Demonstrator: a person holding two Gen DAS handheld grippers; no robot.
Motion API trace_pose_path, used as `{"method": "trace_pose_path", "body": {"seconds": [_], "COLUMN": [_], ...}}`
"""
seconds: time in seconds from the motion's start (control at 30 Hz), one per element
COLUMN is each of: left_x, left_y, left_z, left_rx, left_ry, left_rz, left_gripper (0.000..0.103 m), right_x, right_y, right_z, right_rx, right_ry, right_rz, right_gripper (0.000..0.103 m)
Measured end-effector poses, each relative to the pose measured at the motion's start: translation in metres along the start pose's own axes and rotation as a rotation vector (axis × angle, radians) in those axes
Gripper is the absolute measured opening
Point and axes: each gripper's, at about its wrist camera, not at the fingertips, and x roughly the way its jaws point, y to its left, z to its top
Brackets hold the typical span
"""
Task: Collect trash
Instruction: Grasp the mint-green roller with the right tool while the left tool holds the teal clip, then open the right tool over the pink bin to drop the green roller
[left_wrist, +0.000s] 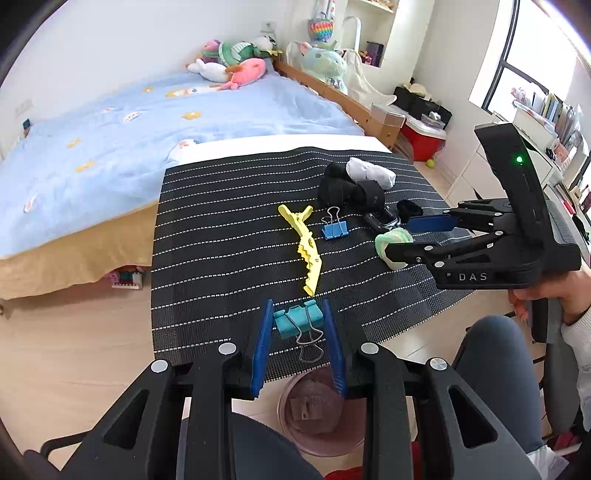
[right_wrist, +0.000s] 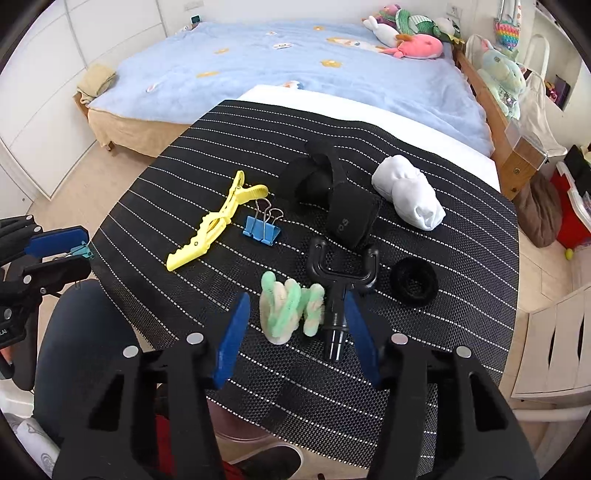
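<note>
Left wrist view shows the left gripper (left_wrist: 298, 345) squeezing a teal metal binder clip (left_wrist: 297, 319) at the striped black table's (left_wrist: 221, 236) near edge above the pink plastic bin (left_wrist: 295, 439), while the right gripper (right_wrist: 291, 338) hangs half-open around the fuzzy green-and-cream scrunchie (right_wrist: 291, 308), with other bits left.

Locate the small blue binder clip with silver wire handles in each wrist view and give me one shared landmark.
Left wrist view: the small blue binder clip lies centre-right on the black striped mat, just right of the yellow plastic hair clip.
Right wrist view: it lies left of centre, again just right of the yellow clip.
Shared landmark: the yellow clip.
</note>
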Motion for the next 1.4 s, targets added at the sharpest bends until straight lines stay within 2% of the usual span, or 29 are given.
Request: {"method": "trace_pose_path", "body": {"seconds": [0.2, 0.33, 0.63, 1.03, 1.4], "left_x": [0.002, 0.002, -0.003, -0.025, -0.050], "left_y": [-0.001, -0.002, -0.007, -0.024, -0.038], "left_z": [-0.001, -0.002, -0.001, -0.006, -0.019], "left_rx": [0.000, 0.004, 0.020, 0.066, 0.103], "left_ry": [0.004, 0.004, -0.004, -0.029, -0.050], "left_rz": [-0.009, -0.014, -0.028, -0.058, -0.075], "left_gripper": [0.028, 0.028, 0.028, 0.028, 0.028], "right_x": [0.002, -0.001, -0.040, -0.113, -0.137], "right_y": [0.000, 0.000, 0.005, 0.026, 0.047], "right_z": [-0.002, -0.003, -0.009, -0.048, -0.084], "right_rx": [-0.007, -0.002, 0.020, 0.019, 0.016], "right_ry": [0.003, -0.008, -0.086, -0.188, -0.197], "right_rz": [-0.003, -0.002, 0.039, 0.081, 0.119], "right_gripper": [0.028, 0.019, 0.019, 0.019, 0.019]}}
